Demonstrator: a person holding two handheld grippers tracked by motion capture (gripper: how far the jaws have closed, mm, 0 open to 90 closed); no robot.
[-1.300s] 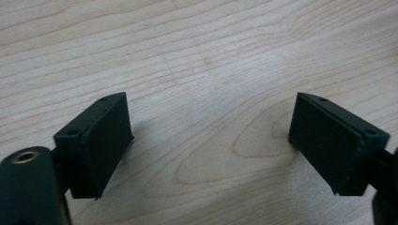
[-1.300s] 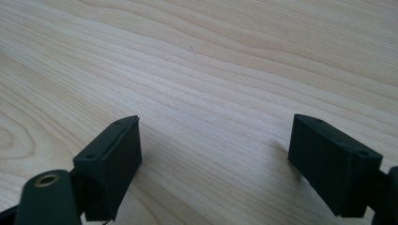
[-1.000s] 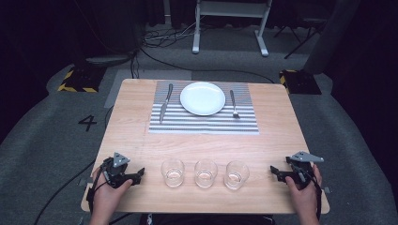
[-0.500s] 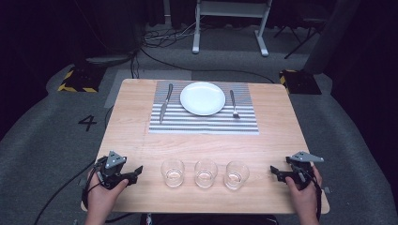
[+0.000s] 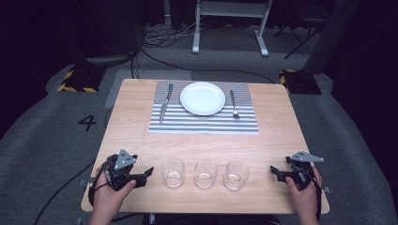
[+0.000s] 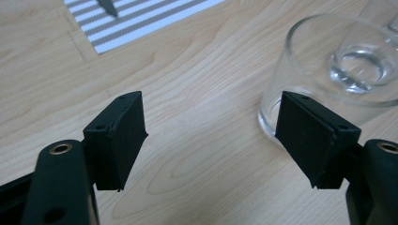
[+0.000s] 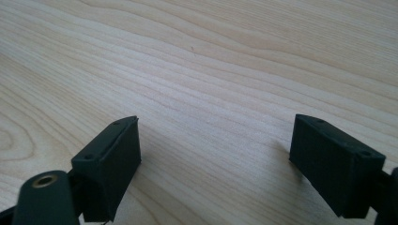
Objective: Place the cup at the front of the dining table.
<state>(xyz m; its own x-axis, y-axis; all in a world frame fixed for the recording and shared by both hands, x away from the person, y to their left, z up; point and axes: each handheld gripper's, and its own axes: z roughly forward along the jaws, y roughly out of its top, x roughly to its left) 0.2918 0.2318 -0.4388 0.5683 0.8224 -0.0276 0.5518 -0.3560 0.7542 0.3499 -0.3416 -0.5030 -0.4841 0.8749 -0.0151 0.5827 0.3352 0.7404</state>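
Three clear empty glasses stand in a row near the table's front edge: the left glass [image 5: 172, 172], the middle glass [image 5: 206, 172] and the right glass [image 5: 236, 175]. My left gripper [image 5: 144, 177] rests on the wood just left of the left glass, open and holding nothing. In the left gripper view the left glass [image 6: 338, 70] sits behind the right jaw of the left gripper [image 6: 211, 136], outside the gap. My right gripper [image 5: 274, 172] lies right of the right glass, apart from it. In its own view the right gripper [image 7: 216, 159] is open over bare wood.
At the table's far side a striped placemat [image 5: 202, 123] carries a white plate [image 5: 202, 98], with a knife [image 5: 165, 102] to its left and a fork [image 5: 233, 104] to its right. Bare wood lies between the mat and the glasses. Cables trail off the left front corner.
My left gripper has shifted a little to the right, toward the left glass. The right gripper and the glasses have not moved.
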